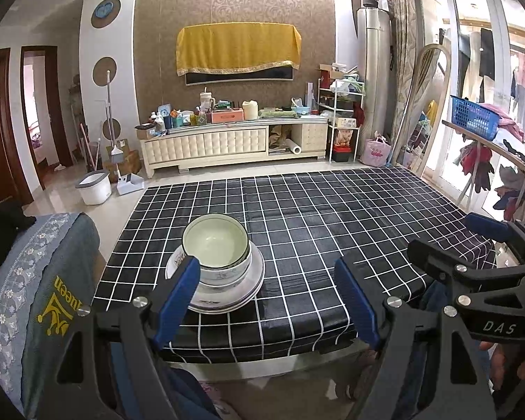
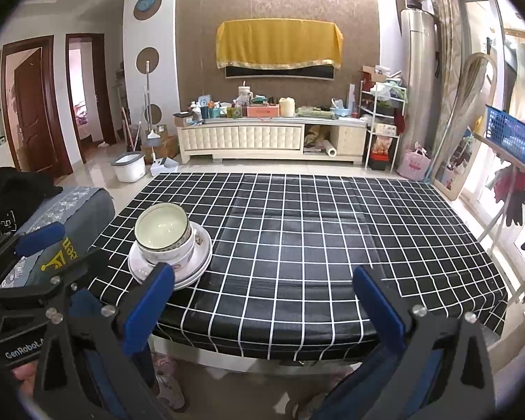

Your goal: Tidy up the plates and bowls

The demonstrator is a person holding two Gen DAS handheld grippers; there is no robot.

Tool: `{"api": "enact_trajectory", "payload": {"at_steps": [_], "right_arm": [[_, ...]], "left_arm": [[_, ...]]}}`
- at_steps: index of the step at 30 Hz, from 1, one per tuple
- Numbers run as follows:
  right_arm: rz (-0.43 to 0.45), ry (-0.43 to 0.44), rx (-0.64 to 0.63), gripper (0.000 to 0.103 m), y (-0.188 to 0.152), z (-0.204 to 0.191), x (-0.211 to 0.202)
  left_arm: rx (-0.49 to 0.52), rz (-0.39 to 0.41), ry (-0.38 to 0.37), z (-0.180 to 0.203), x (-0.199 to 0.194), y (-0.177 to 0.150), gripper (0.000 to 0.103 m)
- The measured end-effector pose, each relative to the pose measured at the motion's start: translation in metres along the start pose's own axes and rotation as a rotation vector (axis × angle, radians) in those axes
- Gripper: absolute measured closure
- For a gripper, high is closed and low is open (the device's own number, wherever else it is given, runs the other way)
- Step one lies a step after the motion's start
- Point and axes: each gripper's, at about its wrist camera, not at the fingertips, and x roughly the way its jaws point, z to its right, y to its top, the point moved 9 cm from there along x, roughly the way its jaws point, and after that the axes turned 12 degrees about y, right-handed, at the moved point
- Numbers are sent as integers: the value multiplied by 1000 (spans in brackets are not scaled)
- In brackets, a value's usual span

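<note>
Fingers on my left gripper (image 1: 266,280) are spread wide, flat blue pads (image 1: 178,294) on black angular arms, holding nothing and hovering above the near edge of the counter (image 1: 332,217). My right gripper (image 2: 262,297) is spread just as wide and is also empty, touching nothing; its blue pads (image 2: 378,308) are smooth and rectangular.

The counter is covered by a glossy black cloth with a white grid, slightly creased. On its near left part sits the stack of dishes: round white plates (image 1: 224,301) with a thin dark rim line lie at the bottom, and nested bowls (image 1: 215,248) rest on them. The top bowl is glazed pale green inside with a dark rim, and the white bowl beneath carries a faint painted pattern.

Beside the counter's left edge is a grey fabric cushion (image 1: 42,280) with floral trim.
</note>
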Motion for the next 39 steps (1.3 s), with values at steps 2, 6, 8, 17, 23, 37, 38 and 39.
{"api": "enact_trajectory", "payload": {"at_steps": [2, 6, 8, 17, 23, 37, 38, 39], "right_arm": [[-2, 2, 3, 0, 0, 0, 0], [-11, 1, 5, 0, -2, 1, 2], [-9, -3, 5, 0, -2, 1, 1], [-4, -4, 4, 0, -2, 0, 1], [5, -7, 9, 0, -3, 2, -2], [13, -9, 1, 0, -4, 1, -6], [15, -10, 0, 0, -3, 1, -6], [15, -9, 0, 0, -3, 1, -5]], "left_arm": [[0, 0, 2, 0, 0, 1, 26], [-3, -2, 3, 0, 0, 0, 26], [-3, -1, 6, 0, 0, 1, 26], [0, 2, 0, 0, -2, 1, 26], [2, 7, 10, -1, -4, 1, 25], [3, 12, 21, 0, -6, 1, 21], [2, 12, 22, 0, -6, 1, 21], [0, 12, 21, 0, -7, 1, 21]]}}
